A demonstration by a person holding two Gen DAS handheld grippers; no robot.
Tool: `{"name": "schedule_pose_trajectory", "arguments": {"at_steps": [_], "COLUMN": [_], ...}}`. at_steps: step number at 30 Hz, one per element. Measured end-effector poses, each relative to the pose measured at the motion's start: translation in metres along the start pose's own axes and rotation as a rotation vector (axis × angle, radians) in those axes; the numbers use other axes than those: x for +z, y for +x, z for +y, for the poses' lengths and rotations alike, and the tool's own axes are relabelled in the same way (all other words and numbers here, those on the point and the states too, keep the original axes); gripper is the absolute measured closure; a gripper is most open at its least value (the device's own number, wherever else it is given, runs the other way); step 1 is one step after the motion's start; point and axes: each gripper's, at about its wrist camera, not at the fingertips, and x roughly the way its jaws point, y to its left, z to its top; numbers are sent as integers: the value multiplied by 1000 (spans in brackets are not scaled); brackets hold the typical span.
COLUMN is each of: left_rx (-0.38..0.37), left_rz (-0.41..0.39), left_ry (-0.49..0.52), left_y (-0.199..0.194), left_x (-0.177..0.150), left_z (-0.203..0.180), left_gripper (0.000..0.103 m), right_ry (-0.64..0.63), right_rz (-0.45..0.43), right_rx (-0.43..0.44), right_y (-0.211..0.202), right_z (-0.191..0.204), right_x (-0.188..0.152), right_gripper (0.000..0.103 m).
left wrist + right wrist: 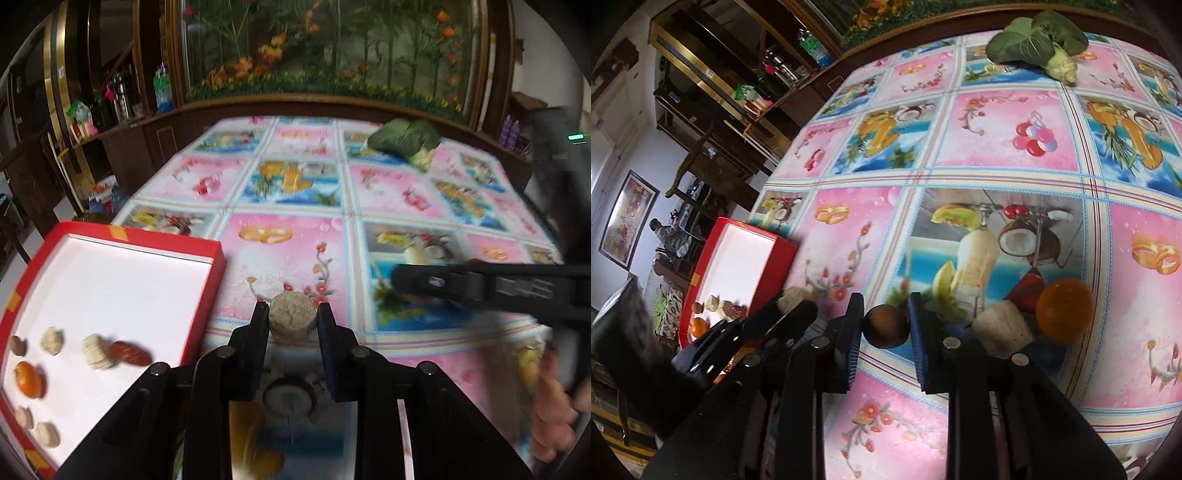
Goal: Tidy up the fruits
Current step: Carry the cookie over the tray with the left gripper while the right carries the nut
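My left gripper (291, 306) is shut on a beige round chunk (292, 318) and holds it above the tablecloth, right of the red box (122, 236). The box's white inside holds several pieces: an orange fruit (28, 379), a red date (131, 352) and beige chunks (95, 350). My right gripper (885, 299) is shut on a brown round fruit (886, 326). A white chunk (1003, 328) and an orange (1063, 311) lie on the cloth just right of it. The left gripper (786, 301) shows at the left in the right wrist view, next to the red box (779, 266).
A leafy green vegetable (404, 142) lies at the far side of the table (1045, 40). The table has a colourful patterned cloth (288, 243). Dark wooden shelves with bottles (162, 88) stand beyond the far left edge. The right gripper's arm (498, 291) crosses the right side.
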Motion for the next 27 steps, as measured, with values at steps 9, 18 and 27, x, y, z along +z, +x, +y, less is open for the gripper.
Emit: {"name": "schedule_pose_trajectory", "arguments": {"at_steps": [9, 18, 27], "left_rx": [43, 208, 254], "left_rz": [-133, -149, -156], "left_ry": [-54, -140, -194], "left_y": [-85, -125, -133], "left_x": [-31, -71, -93], "left_z": [36, 99, 127], "left_gripper": [78, 78, 78], "right_ry": [-28, -106, -198], "right_rz": [-69, -143, -157], "right_rx": [96, 231, 242], "right_y": [-8, -18, -7], "right_z": [22, 62, 98], "right_x": [-6, -24, -42], "right_gripper": [76, 76, 76]}}
